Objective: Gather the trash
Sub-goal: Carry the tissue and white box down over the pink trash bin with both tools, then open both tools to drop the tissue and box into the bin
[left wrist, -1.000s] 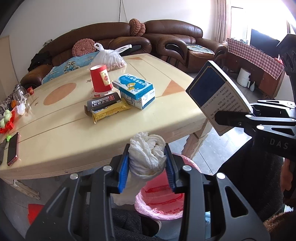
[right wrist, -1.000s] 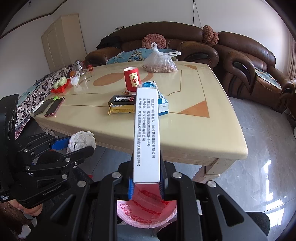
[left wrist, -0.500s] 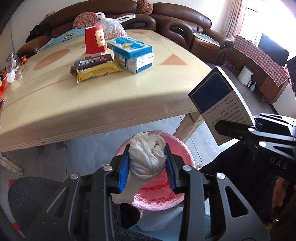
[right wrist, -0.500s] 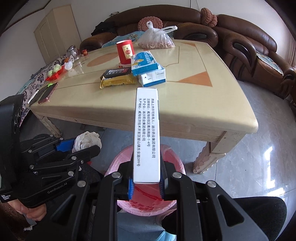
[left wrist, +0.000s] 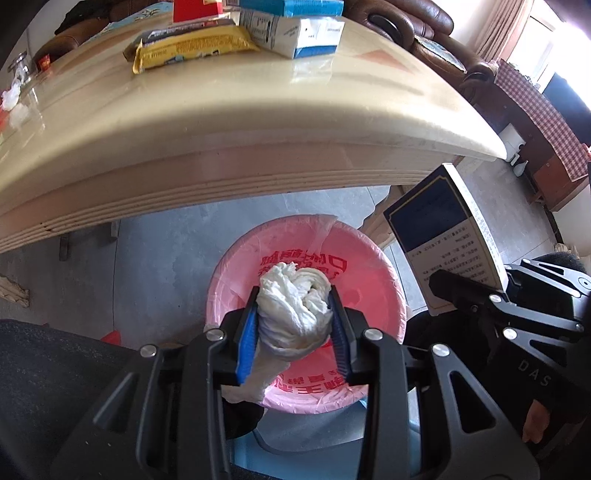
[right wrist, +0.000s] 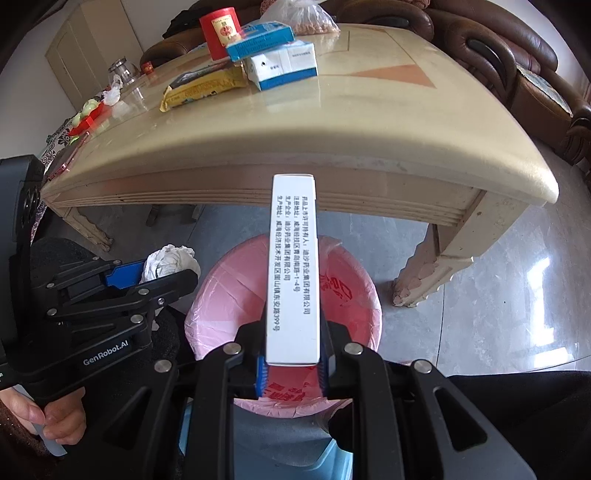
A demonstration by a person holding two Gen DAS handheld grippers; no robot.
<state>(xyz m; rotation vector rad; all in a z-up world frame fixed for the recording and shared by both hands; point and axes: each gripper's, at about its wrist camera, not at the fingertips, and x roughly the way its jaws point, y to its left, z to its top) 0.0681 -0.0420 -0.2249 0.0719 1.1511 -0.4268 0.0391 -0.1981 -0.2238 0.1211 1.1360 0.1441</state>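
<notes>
Cream table (left wrist: pixel 258 122) edge overhead, snack packet (left wrist: pixel 192 48) — cartons (right wrist: pixel 280 66), pink-lined bin (left wrist: pixel 369 280) below

Both grippers, left gripper (left wrist: pixel 293 328) and right gripper (right wrist: pixel 291 363), are matte black with silver screws and blue pads (left wrist: pixel 245 341); white "GenRobot.AI" lettering; sleeves look dark, possibly black.

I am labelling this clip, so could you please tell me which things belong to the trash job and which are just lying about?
Job in hand:
crumpled tissue
white box
pink-lined bin

Lying about:
red cup
glass jar
sofa
</notes>
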